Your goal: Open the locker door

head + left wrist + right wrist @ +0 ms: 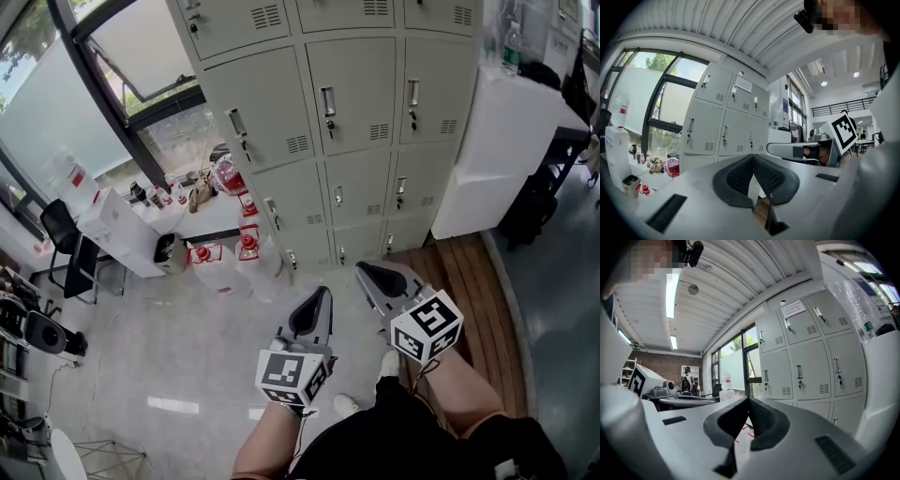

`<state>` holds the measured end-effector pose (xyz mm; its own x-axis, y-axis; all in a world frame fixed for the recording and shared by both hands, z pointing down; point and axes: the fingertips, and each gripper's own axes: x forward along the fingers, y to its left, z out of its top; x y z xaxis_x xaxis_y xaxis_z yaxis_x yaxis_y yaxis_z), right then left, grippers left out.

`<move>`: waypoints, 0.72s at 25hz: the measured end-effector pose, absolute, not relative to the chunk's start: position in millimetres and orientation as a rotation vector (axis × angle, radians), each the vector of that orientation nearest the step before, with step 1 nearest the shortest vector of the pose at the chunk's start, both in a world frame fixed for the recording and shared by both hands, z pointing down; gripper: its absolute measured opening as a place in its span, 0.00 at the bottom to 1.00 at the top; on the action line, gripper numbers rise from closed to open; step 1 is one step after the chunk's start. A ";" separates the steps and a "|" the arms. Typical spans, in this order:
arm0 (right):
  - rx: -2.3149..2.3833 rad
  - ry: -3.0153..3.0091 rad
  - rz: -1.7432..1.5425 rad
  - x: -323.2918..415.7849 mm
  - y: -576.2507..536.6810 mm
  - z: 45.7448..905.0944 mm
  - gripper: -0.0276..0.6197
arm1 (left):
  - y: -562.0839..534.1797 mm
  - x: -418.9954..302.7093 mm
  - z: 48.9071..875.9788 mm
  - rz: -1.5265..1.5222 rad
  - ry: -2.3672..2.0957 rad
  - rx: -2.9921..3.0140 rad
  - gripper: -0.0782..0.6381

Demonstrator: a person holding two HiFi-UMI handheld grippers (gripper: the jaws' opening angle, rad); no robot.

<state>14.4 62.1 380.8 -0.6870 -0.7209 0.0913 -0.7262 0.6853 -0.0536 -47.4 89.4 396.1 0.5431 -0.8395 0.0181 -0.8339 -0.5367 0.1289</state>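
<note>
A bank of grey lockers (347, 122) stands ahead of me, every door closed, each with a small metal handle (328, 100) and a vent. Both grippers hover low over the floor, well short of the lockers. My left gripper (322, 292) is shut with nothing in it. Just right of it and slightly farther forward, my right gripper (364, 269) is also shut and empty. In the left gripper view the dark pads (740, 176) meet at the tips (752, 157), lockers (724, 126) beyond. In the right gripper view the jaws (748, 399) meet, facing the lockers (801, 371).
Left of the lockers, white jugs with red caps (246, 248) stand on the floor beside a white box (122, 230) and a black chair (56, 234). A white cabinet (506, 141) flanks the lockers' right side above wooden flooring (459, 272). A person (687, 380) stands far off.
</note>
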 end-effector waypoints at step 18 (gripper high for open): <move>1.136 -2.868 0.124 -24.9 19.8 378.5 0.13 | 62.1 -82.6 395.2 -0.077 -1.521 2.604 0.13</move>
